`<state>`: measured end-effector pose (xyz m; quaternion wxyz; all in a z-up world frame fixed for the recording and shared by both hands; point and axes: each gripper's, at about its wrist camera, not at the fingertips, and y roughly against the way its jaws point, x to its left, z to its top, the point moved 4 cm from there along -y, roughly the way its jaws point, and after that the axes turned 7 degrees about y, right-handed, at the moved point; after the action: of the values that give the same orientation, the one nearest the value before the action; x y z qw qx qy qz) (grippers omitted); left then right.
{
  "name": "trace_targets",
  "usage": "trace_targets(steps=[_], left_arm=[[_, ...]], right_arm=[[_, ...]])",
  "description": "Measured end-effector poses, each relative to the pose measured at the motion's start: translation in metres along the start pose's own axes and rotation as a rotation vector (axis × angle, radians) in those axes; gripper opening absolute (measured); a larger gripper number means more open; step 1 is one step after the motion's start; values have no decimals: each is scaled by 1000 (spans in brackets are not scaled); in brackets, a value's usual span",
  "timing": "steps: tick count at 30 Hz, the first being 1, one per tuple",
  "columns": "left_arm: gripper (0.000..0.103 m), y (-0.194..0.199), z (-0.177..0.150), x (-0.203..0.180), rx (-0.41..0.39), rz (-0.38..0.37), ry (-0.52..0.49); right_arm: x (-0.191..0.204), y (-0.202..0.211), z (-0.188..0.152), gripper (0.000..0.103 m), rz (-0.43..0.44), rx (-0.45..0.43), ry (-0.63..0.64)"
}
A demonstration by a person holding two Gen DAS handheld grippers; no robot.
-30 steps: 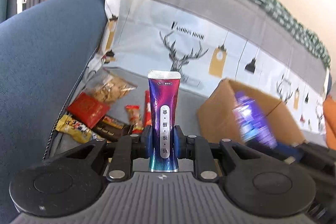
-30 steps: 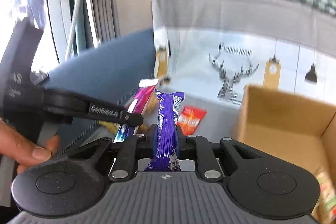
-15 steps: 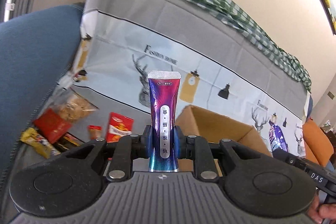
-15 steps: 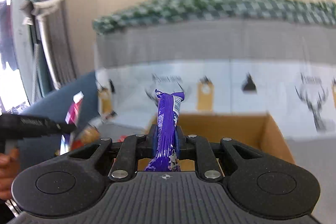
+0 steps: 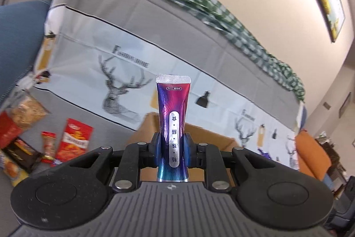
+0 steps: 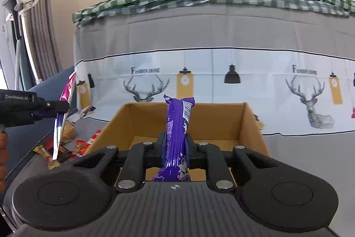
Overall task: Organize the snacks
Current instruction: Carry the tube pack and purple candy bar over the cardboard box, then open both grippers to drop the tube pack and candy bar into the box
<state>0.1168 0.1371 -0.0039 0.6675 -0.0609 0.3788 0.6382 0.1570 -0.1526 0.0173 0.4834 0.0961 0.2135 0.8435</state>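
Observation:
My left gripper (image 5: 172,146) is shut on a purple and magenta sachet (image 5: 173,112) that stands upright between the blue pads. An open cardboard box (image 5: 206,137) lies just beyond it. My right gripper (image 6: 175,143) is shut on a purple snack bar (image 6: 177,126), held upright right in front of the same cardboard box (image 6: 250,123). In the right wrist view the left gripper (image 6: 54,109) shows at the far left, holding the sachet (image 6: 63,112) left of the box.
Several loose snacks lie on the grey sofa seat at the left: a red packet (image 5: 74,139), a clear bag of crackers (image 5: 26,109), a small red bar (image 5: 49,144). A deer-print cover (image 6: 221,90) drapes the sofa back. A blue armrest (image 5: 17,37) bounds the left.
Both grippers have swung to the right, from the snack pile towards the cardboard box, each still holding its packet. The box now sits straight ahead of the right gripper.

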Motion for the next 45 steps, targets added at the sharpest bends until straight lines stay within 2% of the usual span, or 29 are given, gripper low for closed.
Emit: trace_targets(steps=[5,12,35,45], left_arm=[[22,-8,-13,-25,13,-75,-13],[22,-18,-28,-47,37,-128,-46],[22,-31,-44,-66,86,-173,-87],[22,-32,-46,-69,97,-192,-108]], right_arm=[[-14,3,-4,17,-30,1,-7],[-23,3,-8,17,-56,10,2],[-24,4,-11,17,-92,21,11],[-23,1,-12,17,-80,33,33]])
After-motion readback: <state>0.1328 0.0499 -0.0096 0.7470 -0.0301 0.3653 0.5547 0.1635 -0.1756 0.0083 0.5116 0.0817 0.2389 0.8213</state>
